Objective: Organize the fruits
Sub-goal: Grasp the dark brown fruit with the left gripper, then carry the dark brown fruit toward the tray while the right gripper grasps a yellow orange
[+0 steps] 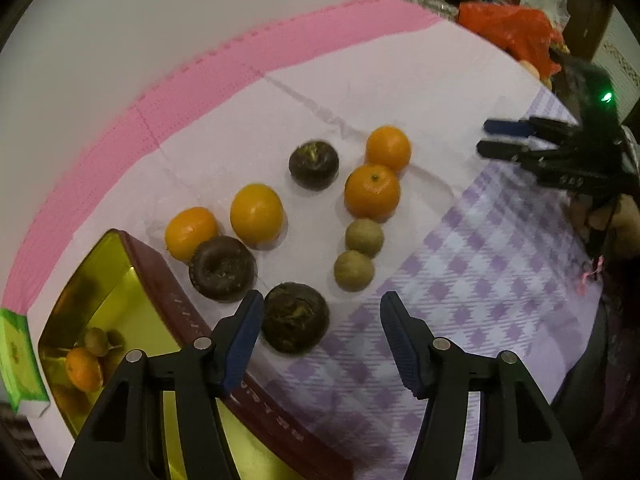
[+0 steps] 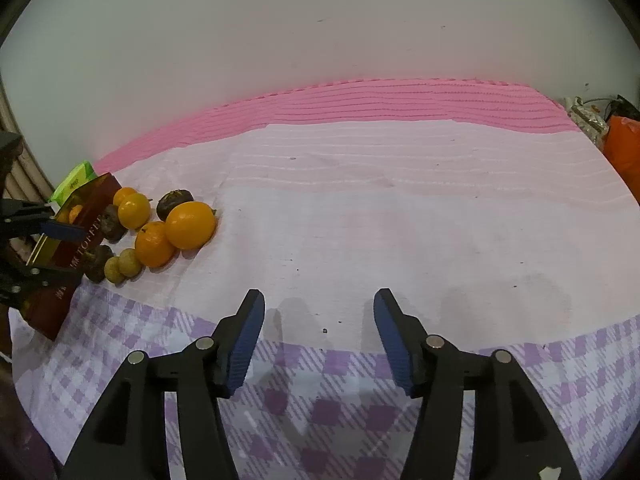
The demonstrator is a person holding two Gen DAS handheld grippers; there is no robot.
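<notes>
left wrist view: the left gripper (image 1: 322, 310) is spread wide and holding nothing, hovering by a dark brown fruit (image 1: 295, 318) next to the red tin (image 1: 160, 276), which has an orange (image 1: 83, 369) inside. more oranges (image 1: 256, 213) sit loose on the cloth (image 1: 460, 264).

right wrist view: the right gripper (image 2: 319, 308) is wide open over bare cloth, with the fruit pile (image 2: 160, 228) well off to its left.

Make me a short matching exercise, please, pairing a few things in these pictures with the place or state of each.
Things:
1. left gripper
2. tin box
3. nearest dark fruit
4. two small green-brown fruits

Places or states:
A. side by side, near the checked part of the cloth
B. lying just in front of the open left gripper
C. open, empty, above the tin's edge
D. gold inside, already holding some fruit

Pairs: 1-C, 2-D, 3-B, 4-A
</notes>
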